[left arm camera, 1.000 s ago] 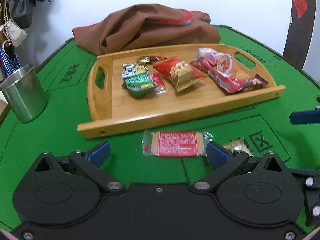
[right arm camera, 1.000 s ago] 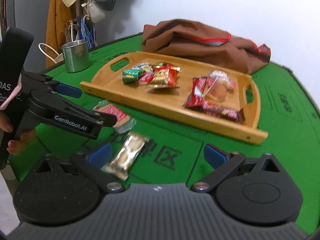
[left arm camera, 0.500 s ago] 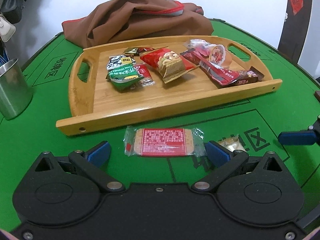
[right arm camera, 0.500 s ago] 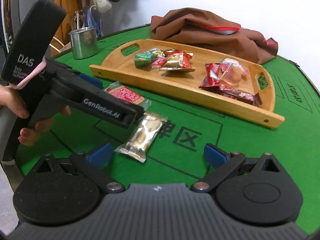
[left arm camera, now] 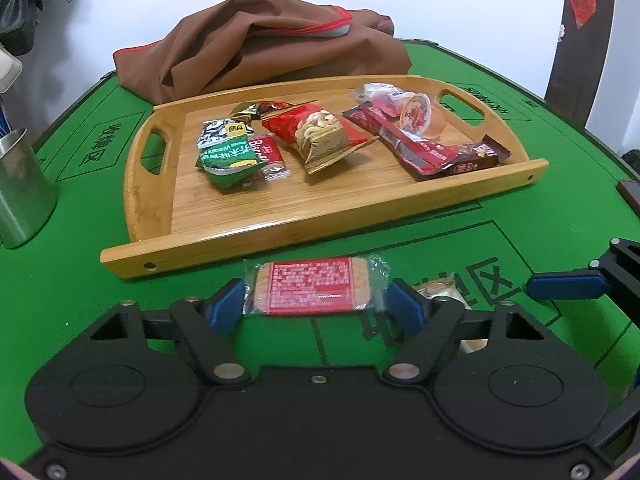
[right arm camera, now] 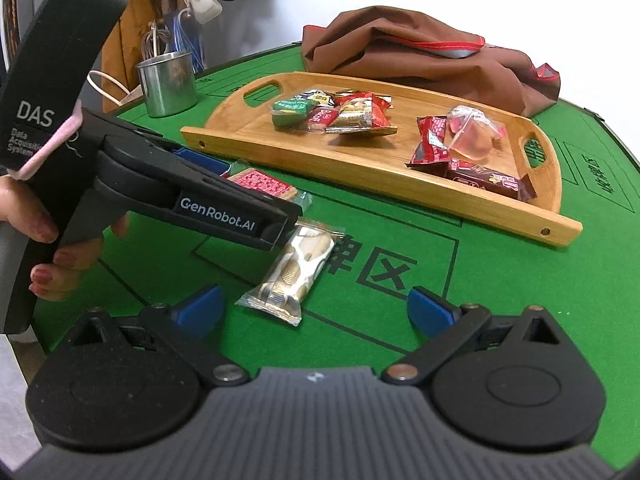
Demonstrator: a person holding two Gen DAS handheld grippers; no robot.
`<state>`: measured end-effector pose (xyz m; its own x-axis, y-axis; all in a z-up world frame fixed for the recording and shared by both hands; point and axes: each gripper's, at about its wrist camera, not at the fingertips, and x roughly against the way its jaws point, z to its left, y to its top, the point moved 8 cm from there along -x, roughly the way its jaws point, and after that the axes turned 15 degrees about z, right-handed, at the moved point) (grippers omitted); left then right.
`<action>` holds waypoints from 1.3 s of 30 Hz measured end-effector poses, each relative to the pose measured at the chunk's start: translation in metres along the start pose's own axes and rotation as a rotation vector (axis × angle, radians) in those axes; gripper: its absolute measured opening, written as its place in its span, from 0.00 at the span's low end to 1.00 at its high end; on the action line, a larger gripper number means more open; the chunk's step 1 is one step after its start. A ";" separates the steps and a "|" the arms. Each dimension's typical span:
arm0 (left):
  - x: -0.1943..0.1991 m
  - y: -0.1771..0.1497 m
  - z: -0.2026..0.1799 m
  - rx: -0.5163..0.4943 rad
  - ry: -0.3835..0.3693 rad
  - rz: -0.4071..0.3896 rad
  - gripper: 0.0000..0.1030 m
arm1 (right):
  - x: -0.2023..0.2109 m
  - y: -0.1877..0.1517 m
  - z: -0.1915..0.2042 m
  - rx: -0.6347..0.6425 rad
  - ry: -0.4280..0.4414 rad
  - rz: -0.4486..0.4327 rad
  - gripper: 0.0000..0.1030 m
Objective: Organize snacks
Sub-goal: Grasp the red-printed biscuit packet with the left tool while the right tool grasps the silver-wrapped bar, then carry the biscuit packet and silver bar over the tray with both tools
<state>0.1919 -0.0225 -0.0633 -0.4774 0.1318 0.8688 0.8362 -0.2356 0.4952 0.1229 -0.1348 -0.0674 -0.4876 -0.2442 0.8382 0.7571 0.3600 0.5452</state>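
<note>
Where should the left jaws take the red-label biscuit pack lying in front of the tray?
Grip the biscuit pack across its two short ends, coming in low from the near side. It lies flat on the green table, long axis crosswise to the left gripper, whose open jaws already flank both ends; the tray blocks the far side.

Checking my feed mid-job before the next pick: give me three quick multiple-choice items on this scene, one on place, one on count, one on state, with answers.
1. Where does the red-label biscuit pack lie?
A. in the tray
B. on the green table in front of the wooden tray
C. in the steel cup

2. How many snack packs lie on the table outside the tray?
A. two
B. four
C. none

3. How is the left gripper?
A. shut on nothing
B. out of view
C. open, fingers flanking the biscuit pack

Answers: 1 B, the pack sits just short of the tray's near rim. 2 A, the biscuit pack and the gold-patterned pack. 3 C, blue pads stand at either end of it.
</note>
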 end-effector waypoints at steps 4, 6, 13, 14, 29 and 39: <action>0.002 0.001 0.000 0.007 0.004 0.002 0.63 | -0.001 0.001 0.000 0.002 -0.003 0.002 1.00; 0.002 0.001 0.001 0.012 0.004 0.005 0.63 | -0.001 0.001 0.000 0.001 -0.003 0.002 1.00; 0.012 0.001 0.008 0.033 0.018 -0.010 0.62 | -0.001 0.003 0.001 -0.013 0.022 -0.002 0.98; 0.014 0.001 0.009 0.035 0.020 -0.015 0.62 | -0.002 0.005 0.002 -0.014 0.026 -0.002 0.97; 0.034 0.007 0.029 0.087 0.063 -0.050 0.62 | -0.002 0.018 0.004 -0.044 0.017 -0.018 0.50; 0.037 0.011 0.027 0.080 0.071 -0.056 0.61 | 0.005 0.023 -0.011 -0.103 0.020 -0.023 0.25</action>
<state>0.1911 0.0055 -0.0257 -0.5392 0.0731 0.8390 0.8255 -0.1518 0.5437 0.1424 -0.1382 -0.0506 -0.4969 -0.2700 0.8247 0.7872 0.2597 0.5593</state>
